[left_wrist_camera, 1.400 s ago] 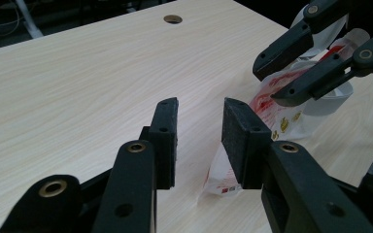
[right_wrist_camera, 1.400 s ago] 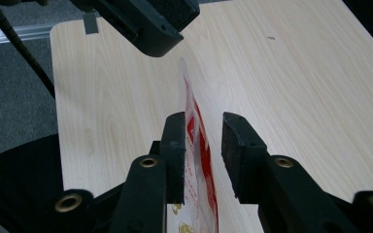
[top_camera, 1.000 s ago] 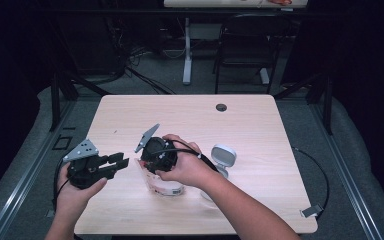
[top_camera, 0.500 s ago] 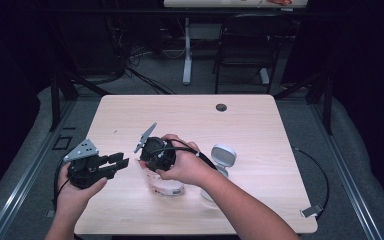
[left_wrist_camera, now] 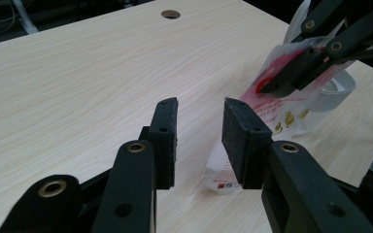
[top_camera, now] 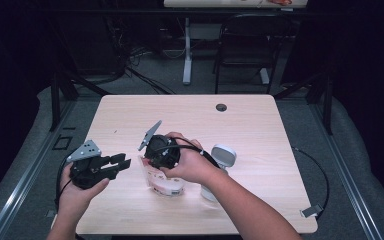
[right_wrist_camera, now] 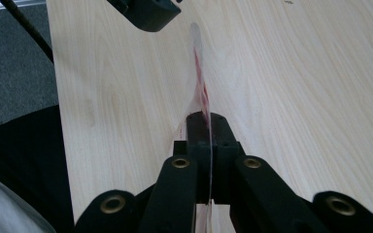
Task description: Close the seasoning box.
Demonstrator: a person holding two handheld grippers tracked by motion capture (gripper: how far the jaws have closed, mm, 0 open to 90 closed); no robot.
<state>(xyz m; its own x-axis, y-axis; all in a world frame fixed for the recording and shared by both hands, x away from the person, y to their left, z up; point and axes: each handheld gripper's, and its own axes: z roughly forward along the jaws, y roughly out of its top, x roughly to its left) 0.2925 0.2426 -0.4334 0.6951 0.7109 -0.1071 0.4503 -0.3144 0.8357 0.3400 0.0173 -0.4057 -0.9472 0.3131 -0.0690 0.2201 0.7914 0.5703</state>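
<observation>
You have a grey and white cup-like thing near the middle of the surface, a bit toward its right edge. A small dark hole sits by the far edge. A black chair stands on the floor past it.

Two black hand-held grippers, bare forearms

Each gripper has black linked jaws with brass-ringed pivots, square pads, a grey three-cornered plate and a trailing black cable.

Overhead light is falling evenly on the pale table, leaving the far room sinking into darkness. The high view is looking soft and slightly grainy. In the gripper views, near jaws are blurring slightly, and shadows are staying faint.
</observation>
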